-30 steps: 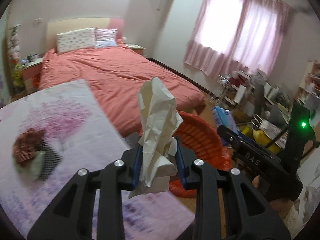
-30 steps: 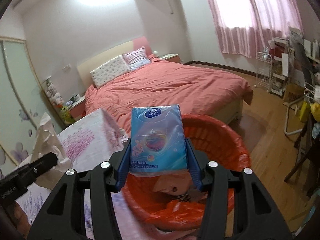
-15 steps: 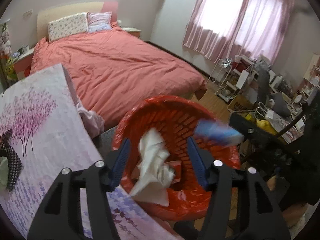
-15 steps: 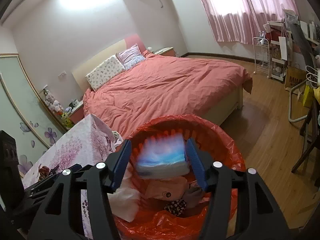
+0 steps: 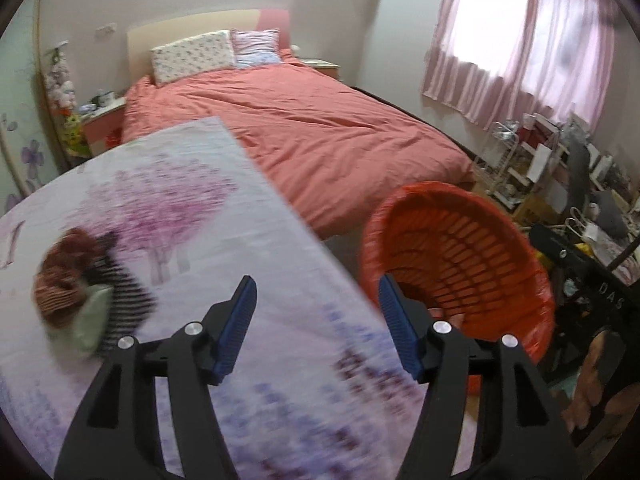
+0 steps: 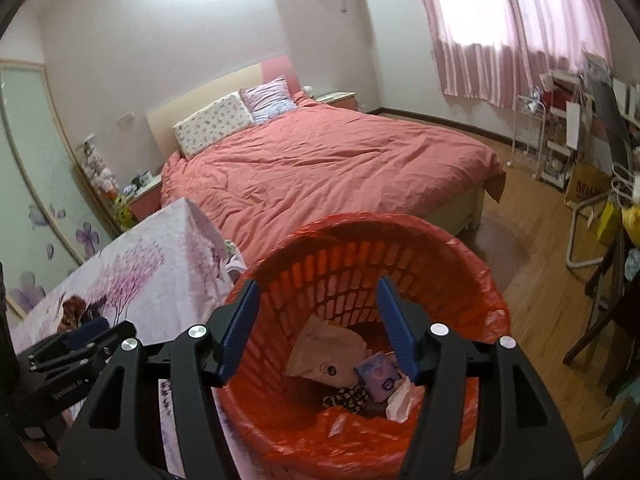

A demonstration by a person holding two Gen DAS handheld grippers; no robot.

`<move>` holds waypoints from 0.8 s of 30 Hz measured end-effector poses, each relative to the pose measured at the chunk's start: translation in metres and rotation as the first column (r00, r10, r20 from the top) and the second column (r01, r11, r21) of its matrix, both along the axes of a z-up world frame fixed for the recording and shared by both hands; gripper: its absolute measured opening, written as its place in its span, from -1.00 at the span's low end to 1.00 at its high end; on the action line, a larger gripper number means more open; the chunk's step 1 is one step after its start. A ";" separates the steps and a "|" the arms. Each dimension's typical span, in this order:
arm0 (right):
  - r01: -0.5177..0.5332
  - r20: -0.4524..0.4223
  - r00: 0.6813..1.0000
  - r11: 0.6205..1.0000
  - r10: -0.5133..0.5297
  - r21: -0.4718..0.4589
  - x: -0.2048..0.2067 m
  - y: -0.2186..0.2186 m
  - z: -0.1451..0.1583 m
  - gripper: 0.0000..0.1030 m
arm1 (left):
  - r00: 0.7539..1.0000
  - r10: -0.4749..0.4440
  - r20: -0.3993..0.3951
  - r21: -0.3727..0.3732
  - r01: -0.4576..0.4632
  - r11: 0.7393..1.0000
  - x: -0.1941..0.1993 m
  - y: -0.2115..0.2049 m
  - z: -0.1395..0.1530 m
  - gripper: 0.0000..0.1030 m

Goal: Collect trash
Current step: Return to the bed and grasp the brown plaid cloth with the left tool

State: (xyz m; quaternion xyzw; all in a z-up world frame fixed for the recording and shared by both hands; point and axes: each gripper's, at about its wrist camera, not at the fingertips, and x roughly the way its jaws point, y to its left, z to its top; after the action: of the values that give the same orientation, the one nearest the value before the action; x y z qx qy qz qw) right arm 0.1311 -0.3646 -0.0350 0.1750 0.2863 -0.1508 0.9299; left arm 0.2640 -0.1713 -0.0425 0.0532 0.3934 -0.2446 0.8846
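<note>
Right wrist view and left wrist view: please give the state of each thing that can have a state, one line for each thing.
Left hand-held gripper: open, nothing between its jaws, which have just been opening.
Right hand-held gripper: open, empty, over the bin; jaws have just been opening.
Round red plastic lattice bin with red liner bag: upright, partly filled with trash.
Pile of brown, green and striped items: lying on the floral tablecloth, blurred.

Home bedroom: made bed [image 6: 320, 168], pillows [image 6: 216, 122], pink curtains [image 6: 508, 28].
</note>
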 end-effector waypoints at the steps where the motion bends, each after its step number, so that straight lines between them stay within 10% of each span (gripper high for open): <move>1: -0.010 -0.002 1.000 1.000 0.010 -0.018 0.001 0.010 0.002 0.18 | 1.000 0.013 0.006 0.004 -0.013 1.000 0.001 0.011 0.001 0.22; 14: -0.149 -0.037 0.988 0.986 0.147 -0.078 0.012 0.094 -0.001 0.18 | 0.957 0.271 0.107 0.032 -0.276 0.961 0.017 0.147 0.013 0.29; 24: -0.194 -0.075 0.979 0.980 0.190 -0.052 0.017 0.125 -0.001 0.18 | 0.957 0.279 0.072 0.108 -0.286 0.952 0.056 0.132 -0.004 0.18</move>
State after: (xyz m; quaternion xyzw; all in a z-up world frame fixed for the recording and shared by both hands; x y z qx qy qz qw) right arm 0.1485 -0.2399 -0.0360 0.1138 0.3297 -0.0748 0.9342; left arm 0.3201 -0.0395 -0.0463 0.0551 0.3858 -0.0903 0.9165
